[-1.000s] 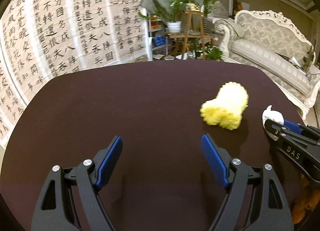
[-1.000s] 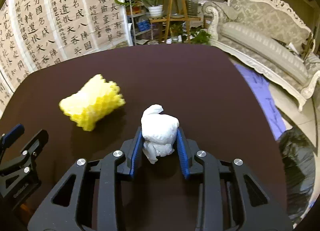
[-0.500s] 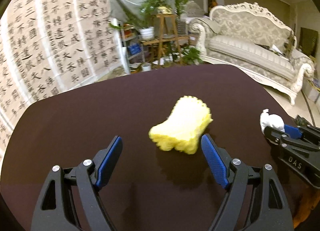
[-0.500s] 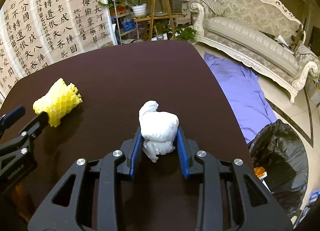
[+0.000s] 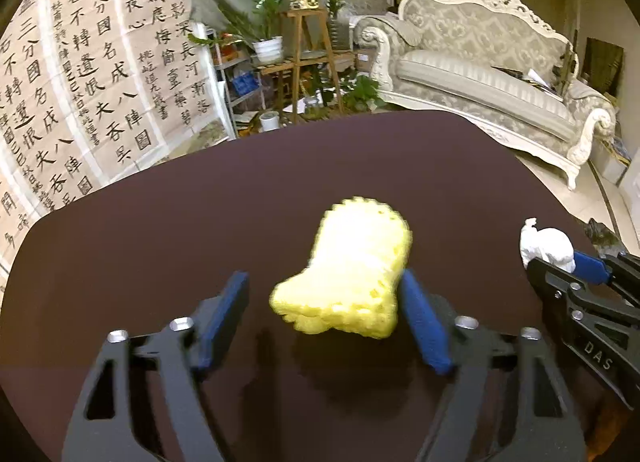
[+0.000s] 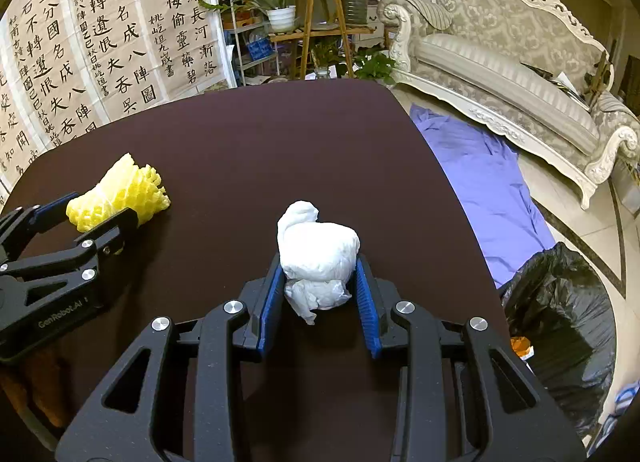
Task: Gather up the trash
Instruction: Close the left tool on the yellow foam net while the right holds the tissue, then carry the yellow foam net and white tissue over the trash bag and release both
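A yellow foam net wrapper lies on the dark round table. My left gripper is open with its jaws on either side of the wrapper; the right jaw touches it. The wrapper also shows in the right wrist view, with the left gripper around it. My right gripper is shut on a crumpled white tissue wad, held above the table. The wad also shows in the left wrist view.
A black trash bag stands open on the floor to the right of the table, with a purple cloth beside it. A white sofa and plant stand are beyond the table. Calligraphy sheets hang at the left.
My left gripper has moved right and forward until the yellow wrapper sits between its jaws. My right gripper, still holding the tissue, has shifted right, bringing the trash bag into view.
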Tool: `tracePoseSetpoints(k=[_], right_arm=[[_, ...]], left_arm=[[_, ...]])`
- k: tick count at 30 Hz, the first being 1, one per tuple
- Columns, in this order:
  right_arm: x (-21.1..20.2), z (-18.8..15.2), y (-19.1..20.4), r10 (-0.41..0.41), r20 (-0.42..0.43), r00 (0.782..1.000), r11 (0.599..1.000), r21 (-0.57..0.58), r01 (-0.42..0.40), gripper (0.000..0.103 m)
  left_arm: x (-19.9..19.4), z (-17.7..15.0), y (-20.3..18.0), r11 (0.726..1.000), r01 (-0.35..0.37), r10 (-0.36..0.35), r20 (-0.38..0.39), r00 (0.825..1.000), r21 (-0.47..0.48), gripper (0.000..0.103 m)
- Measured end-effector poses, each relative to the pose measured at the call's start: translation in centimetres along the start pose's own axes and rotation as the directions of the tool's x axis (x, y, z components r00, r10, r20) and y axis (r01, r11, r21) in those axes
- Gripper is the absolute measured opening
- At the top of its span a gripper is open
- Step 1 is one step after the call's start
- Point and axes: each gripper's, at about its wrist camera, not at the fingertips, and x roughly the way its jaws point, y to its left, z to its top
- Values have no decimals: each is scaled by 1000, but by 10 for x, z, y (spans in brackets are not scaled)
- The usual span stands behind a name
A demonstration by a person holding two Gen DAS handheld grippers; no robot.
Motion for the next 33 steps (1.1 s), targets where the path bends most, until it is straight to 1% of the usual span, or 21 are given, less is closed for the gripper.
tracePoseSetpoints(k=[1,5,8,11,16,22,27,33], right_arm=[[0,0,0,0,1,1000,1000,0,0,33],[-1,1,1,3,2,1000,1000,2,-3,31],[-5,-1,0,10,12,1000,1000,6,-10,29],[-11,-6,1,16,19,1000,1000,6,-16,28],[-27,-21,-1,27,38,999,1000,14,-27,28],[-54,-42,-8,23,73,997,1000,15,-24,28],[-85,-59,-25,-8,128,992,999,44,2,28],[-117,-77,-61,-86,177,980,992,110,67,28]], left_arm=[[0,-1,-1,1000,5,-5,-3,1000,8,56],[-3,-1,-5,999,-9,9,11,1000,31,48],[-10,-4,-9,998,-36,34,34,999,42,47],[-17,-9,-13,998,-45,44,39,998,39,47],[-28,-21,-19,999,-44,44,30,999,1,47],[-50,-31,-25,998,-37,39,47,998,-52,47],[-69,-36,-41,999,-24,28,81,996,-47,47],[-91,-36,-69,999,29,-25,145,989,-26,47]])
